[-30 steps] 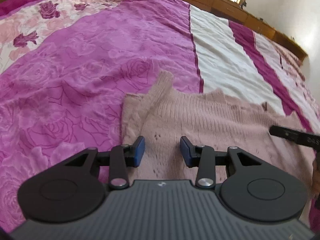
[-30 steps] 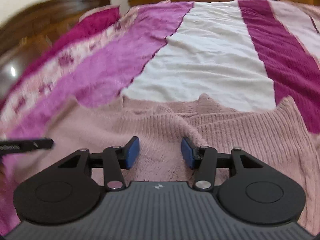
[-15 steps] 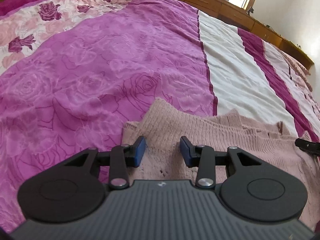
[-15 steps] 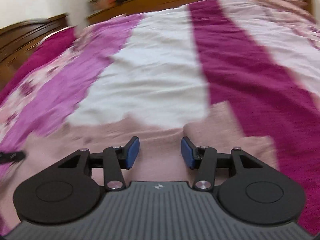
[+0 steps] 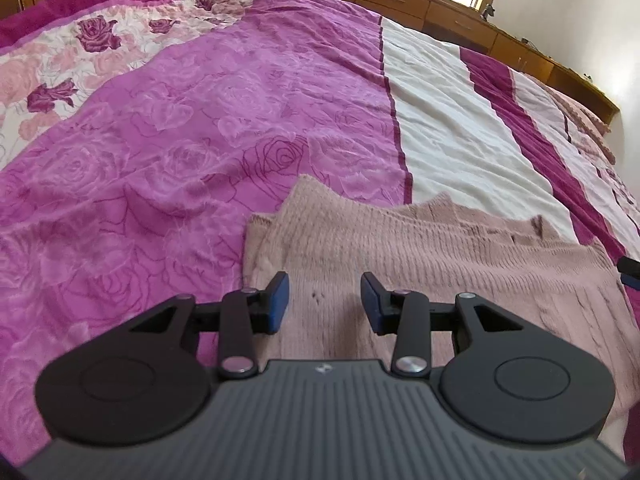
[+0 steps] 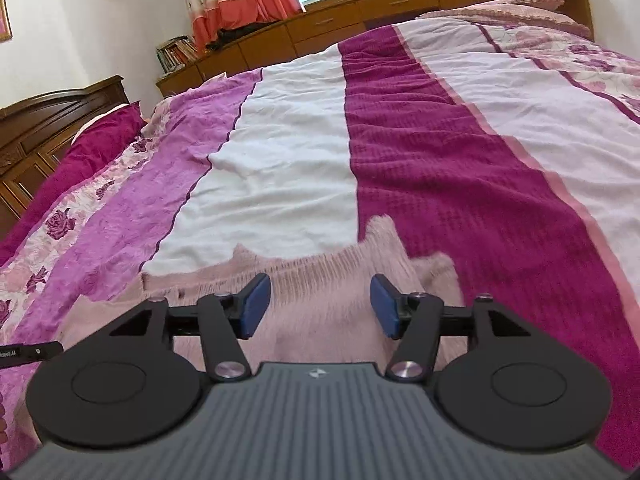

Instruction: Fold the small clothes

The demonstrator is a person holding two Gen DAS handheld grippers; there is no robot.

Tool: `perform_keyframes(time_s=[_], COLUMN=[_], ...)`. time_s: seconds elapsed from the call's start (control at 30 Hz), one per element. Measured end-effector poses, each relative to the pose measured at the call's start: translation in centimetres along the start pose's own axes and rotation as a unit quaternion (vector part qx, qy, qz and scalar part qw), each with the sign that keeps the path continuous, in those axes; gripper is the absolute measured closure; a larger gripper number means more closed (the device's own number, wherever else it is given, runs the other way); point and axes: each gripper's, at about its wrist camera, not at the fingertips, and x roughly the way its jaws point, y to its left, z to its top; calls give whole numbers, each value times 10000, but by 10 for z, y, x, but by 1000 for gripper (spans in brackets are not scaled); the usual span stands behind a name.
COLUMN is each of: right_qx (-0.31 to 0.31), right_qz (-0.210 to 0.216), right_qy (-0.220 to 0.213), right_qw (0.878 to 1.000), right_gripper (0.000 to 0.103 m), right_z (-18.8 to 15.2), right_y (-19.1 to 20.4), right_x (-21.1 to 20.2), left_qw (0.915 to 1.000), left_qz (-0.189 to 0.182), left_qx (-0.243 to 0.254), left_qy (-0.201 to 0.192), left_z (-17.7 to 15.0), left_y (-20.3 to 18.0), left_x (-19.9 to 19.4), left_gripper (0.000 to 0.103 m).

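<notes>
A small pale-pink knitted sweater point(image 5: 440, 256) lies flat on the bed, its top edge away from me. My left gripper point(image 5: 324, 300) is open and empty, low over the sweater's left part, near its left edge. In the right wrist view the sweater point(image 6: 320, 280) lies under my right gripper point(image 6: 320, 304), which is open and empty over the sweater's right part, near a sleeve end point(image 6: 384, 236). The tip of the right gripper shows at the left view's right edge point(image 5: 630, 270); the left gripper's tip shows in the right view point(image 6: 28, 352).
The bed carries a spread with magenta rose-print point(image 5: 180, 140), white point(image 6: 288, 168) and dark magenta point(image 6: 440, 152) stripes. A wooden headboard point(image 6: 48, 120) stands at the left. Low wooden cabinets point(image 6: 360, 12) and a window with curtains run along the far side.
The right gripper swung to the right, from the sweater's middle to its right sleeve side. The left gripper drew back and shifted slightly over the sweater's left part. Both stayed open.
</notes>
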Motion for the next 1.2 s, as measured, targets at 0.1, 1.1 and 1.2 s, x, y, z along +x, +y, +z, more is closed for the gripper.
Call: perform_keyframes(time_s=[0.1,1.1,1.2], right_qx=[134,1327,1349], right_qz=[-34,-178,-151], right_qy=[-49,72,66], right_qw=[9999,9910,9907], right_gripper=[39,29,28], right_z=[-13,-86,-89], right_y=[-7,-57,-57], right_x=[-22,-97,-99], left_qw=[9999,9980,9970], left_qz=[91,344,417], left_qx=[-28,-140,-188], left_qy=[65,519,624], left_z=[-4,-64,-71], left_y=[1,-30,-32], left_x=[-11,-85,-85], left_gripper=[62,37,37])
